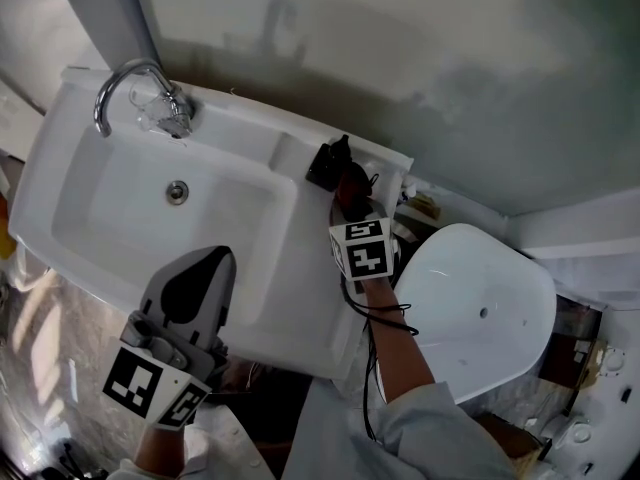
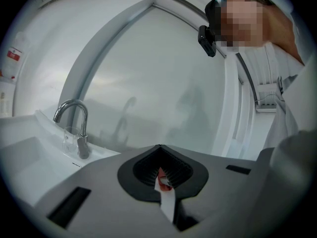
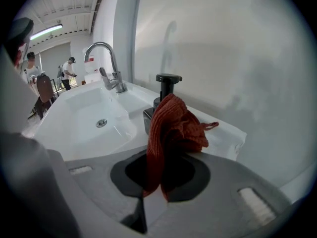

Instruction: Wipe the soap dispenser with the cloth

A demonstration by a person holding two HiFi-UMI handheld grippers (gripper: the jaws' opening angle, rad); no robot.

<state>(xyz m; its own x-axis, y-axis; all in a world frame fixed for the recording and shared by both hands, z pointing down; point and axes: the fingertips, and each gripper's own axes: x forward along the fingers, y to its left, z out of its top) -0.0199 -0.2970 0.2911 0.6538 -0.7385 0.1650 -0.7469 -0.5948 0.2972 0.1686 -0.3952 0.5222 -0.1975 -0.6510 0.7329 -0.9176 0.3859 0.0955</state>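
Starting at the left end of the sink (image 1: 250,278), the faucet (image 1: 128,86) sat on the back ledge. The left gripper (image 1: 205,268) hung over the sink's front edge with its jaws pinched together. There was a tiny reddish scrap at the seam that I couldn't identify, so it was basically doing nothing.

The soap dispenser (image 1: 325,165) stood upright on the sink's back right corner, pump on top, so its long axis ran straight up and down.

The right gripper (image 1: 348,200) was right at that corner, clamped on a bunched red cloth (image 3: 171,128). From its own view the dispenser was dead ahead, just past the cloth and partly covered by it. I honestly couldn't tell if they were touching.

The right one was clearly the nearer gripper. My guess is a short push forward, then up-and-down strokes along the bottle.
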